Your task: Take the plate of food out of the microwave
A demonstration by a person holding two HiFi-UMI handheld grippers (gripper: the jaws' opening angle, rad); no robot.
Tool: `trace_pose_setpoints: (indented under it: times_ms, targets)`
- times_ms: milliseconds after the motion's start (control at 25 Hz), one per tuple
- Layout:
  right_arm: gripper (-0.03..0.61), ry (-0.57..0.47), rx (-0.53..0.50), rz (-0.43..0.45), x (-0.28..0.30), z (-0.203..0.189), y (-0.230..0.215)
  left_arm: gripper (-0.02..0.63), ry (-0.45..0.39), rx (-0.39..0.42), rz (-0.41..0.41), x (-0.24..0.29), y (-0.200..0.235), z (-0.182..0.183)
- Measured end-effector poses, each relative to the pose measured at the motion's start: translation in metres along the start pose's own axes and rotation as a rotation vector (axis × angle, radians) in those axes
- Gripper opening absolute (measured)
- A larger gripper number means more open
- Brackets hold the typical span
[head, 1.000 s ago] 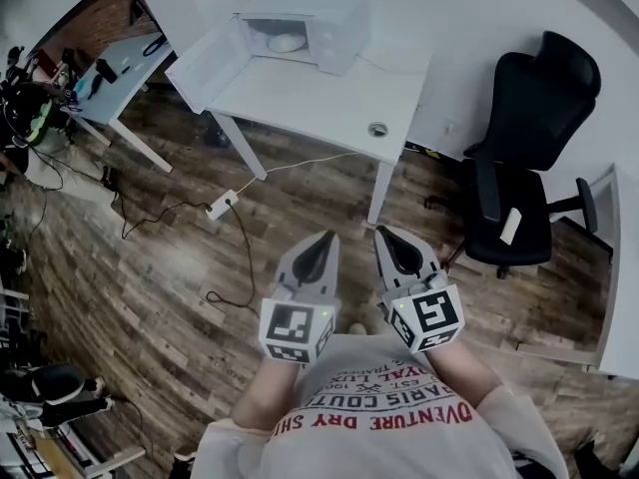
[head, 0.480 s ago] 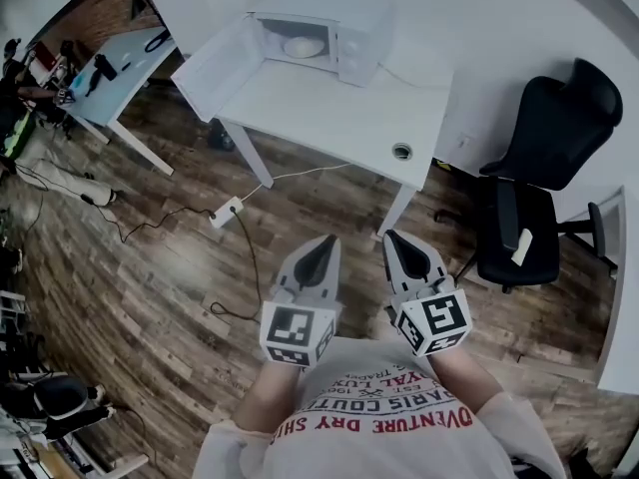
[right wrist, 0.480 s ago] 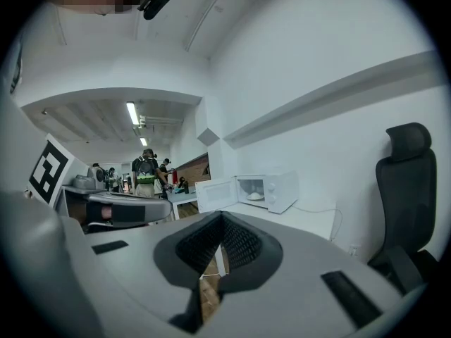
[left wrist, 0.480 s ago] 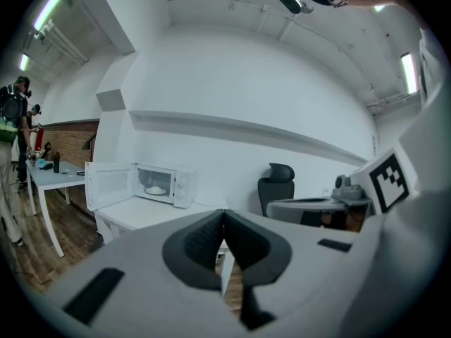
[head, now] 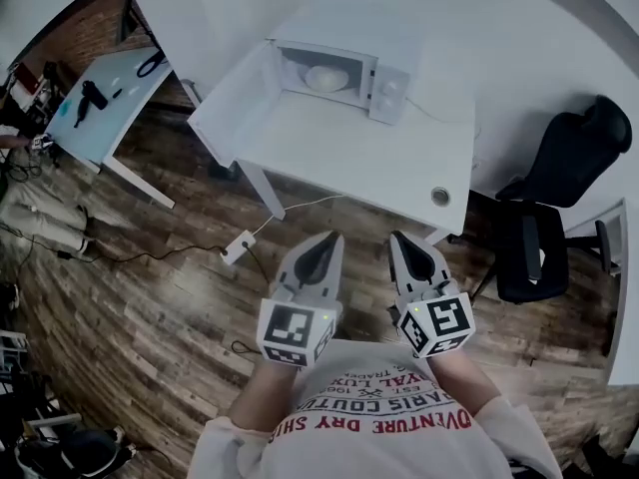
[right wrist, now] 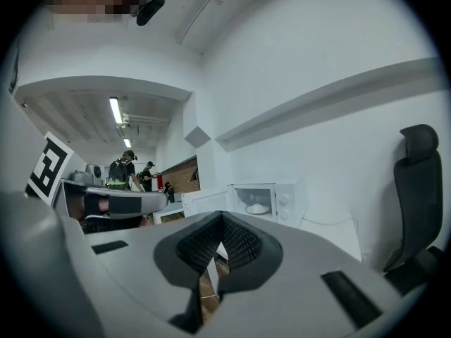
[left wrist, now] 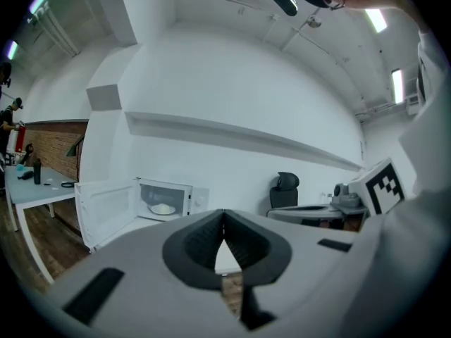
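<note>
A white microwave (head: 344, 68) stands at the back of a white table (head: 349, 158), its door (head: 232, 90) swung open to the left. Inside it lies a plate of pale food (head: 325, 77), also seen in the left gripper view as the plate of food (left wrist: 163, 209) and in the right gripper view as the plate of food (right wrist: 257, 208). My left gripper (head: 327, 241) and right gripper (head: 401, 240) are held close to my chest, well short of the table. Both have their jaws shut with nothing between them.
A black office chair (head: 554, 218) stands right of the table. A power strip (head: 238, 246) and cables lie on the wood floor in front of the table. A second table (head: 100, 103) with small items is at the left. People (right wrist: 127, 171) stand far off.
The view has drawn closer to the table and microwave, which now sit lower and more central. The grippers keep their place before my chest, jaws unchanged.
</note>
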State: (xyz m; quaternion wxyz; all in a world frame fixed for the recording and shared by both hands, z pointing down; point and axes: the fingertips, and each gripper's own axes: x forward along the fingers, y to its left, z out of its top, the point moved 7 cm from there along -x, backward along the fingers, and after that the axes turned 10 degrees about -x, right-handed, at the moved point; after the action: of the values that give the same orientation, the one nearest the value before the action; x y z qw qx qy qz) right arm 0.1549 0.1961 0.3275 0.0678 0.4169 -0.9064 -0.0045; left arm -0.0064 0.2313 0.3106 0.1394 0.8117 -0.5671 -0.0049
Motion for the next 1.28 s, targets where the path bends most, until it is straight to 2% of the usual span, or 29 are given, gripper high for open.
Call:
trace_pose_setpoints:
  times_ms: [280,560,680,920,1080,1280]
  targets:
    - [0.003,-0.007,-0.014,-0.003,0.079,0.018,0.034,0.006,0.009,-0.031,0.013,0.010,0.095,0.020]
    - [0.005,0.043,-0.001,0.031,0.139,0.003,0.028,0.006,0.045,-0.081,0.059,0.035,0.146,0.010]
    - [0.003,0.037,0.005,0.049,0.168,0.000,0.014,0.006,0.052,-0.081,0.078,0.057,0.160,0.011]
    - [0.004,0.021,-0.001,0.105,0.240,0.004,-0.029,0.006,0.014,-0.008,0.155,0.123,0.192,0.029]
    - [0.003,0.015,-0.033,0.141,0.286,0.011,-0.066,0.006,0.007,-0.016,0.172,0.180,0.213,0.045]
    - [0.004,0.039,-0.019,0.155,0.332,0.006,-0.114,0.006,0.022,-0.034,0.194,0.240,0.231,0.053]
